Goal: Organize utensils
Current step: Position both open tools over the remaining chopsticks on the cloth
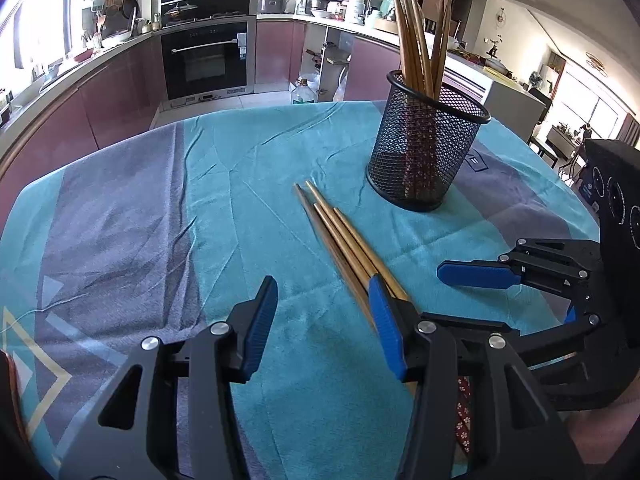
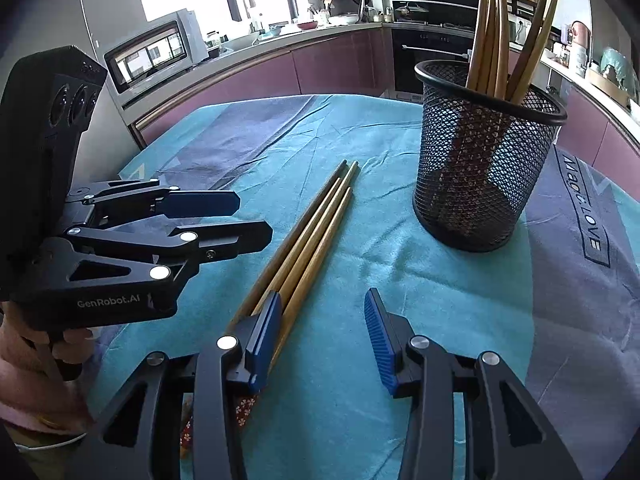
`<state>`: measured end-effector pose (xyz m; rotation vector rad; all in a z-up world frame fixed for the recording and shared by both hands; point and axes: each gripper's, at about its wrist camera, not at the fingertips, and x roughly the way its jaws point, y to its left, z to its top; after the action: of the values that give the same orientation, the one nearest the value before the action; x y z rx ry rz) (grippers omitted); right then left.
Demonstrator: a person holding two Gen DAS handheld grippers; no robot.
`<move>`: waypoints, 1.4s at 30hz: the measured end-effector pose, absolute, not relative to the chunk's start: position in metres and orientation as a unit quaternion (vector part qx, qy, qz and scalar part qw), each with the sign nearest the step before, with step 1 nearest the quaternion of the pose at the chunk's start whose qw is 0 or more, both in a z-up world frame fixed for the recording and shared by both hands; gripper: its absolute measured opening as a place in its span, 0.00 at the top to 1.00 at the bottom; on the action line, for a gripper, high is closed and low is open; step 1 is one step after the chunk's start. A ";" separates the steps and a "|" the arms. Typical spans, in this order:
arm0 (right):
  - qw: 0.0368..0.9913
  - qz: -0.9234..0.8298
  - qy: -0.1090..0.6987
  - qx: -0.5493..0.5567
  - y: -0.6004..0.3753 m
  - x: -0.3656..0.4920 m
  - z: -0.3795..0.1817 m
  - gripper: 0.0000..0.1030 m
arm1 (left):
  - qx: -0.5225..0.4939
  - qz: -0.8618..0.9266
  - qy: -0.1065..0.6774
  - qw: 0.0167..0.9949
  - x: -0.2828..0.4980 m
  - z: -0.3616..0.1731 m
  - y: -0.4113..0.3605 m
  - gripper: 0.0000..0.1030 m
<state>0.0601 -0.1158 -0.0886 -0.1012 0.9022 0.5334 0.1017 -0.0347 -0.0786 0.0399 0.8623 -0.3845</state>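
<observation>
Several wooden chopsticks (image 1: 340, 232) lie in a bundle on the teal tablecloth (image 1: 248, 168), tips pointing away; they also show in the right wrist view (image 2: 316, 224). A black mesh holder (image 1: 424, 148) stands upright behind them with several chopsticks in it, also in the right wrist view (image 2: 484, 152). My left gripper (image 1: 324, 304) is open and empty; its right finger (image 1: 386, 328) sits over the bundle's near part. My right gripper (image 2: 324, 320) is open and empty; its left finger (image 2: 266, 332) sits over the bundle. Each gripper shows in the other's view, right (image 1: 476, 274) and left (image 2: 232, 220).
The tablecloth (image 2: 400, 280) has grey-purple bands left and right. Behind the table runs a kitchen counter (image 1: 100, 56) with an oven (image 1: 208, 60), pots and appliances. A microwave (image 2: 156, 52) stands at the back left in the right wrist view.
</observation>
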 end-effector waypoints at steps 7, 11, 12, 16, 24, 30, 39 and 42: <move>0.864 0.253 0.431 -0.054 -0.113 0.061 -0.089 0.60 | 0.021 -0.191 0.421 0.887 0.104 -0.084 -0.040 0.54; 0.865 0.251 0.431 -0.057 -0.113 0.061 -0.091 0.61 | 0.019 -0.194 0.430 0.881 0.108 -0.091 -0.042 0.52; 0.865 0.251 0.431 -0.057 -0.115 0.060 -0.091 0.61 | 0.017 -0.195 0.433 0.880 0.110 -0.092 -0.043 0.52; 0.865 0.252 0.431 -0.057 -0.116 0.059 -0.091 0.62 | 0.020 -0.192 0.435 0.879 0.111 -0.097 -0.046 0.54; 0.865 0.251 0.431 -0.056 -0.116 0.059 -0.091 0.62 | 0.026 -0.199 0.435 0.878 0.110 -0.099 -0.046 0.58; 0.865 0.252 0.431 -0.056 -0.117 0.059 -0.091 0.62 | 0.036 -0.202 0.435 0.877 0.109 -0.099 -0.047 0.60; 0.865 0.249 0.431 -0.056 -0.117 0.061 -0.090 0.62 | 0.047 -0.209 0.432 0.876 0.101 -0.100 -0.048 0.61; 0.866 0.247 0.431 -0.058 -0.115 0.062 -0.089 0.62 | 0.048 -0.210 0.434 0.875 0.100 -0.100 -0.048 0.62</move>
<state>0.0622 -0.1150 -0.0895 -0.1208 0.9024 0.5166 0.0997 -0.0479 -0.0998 0.1008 0.9056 -0.4377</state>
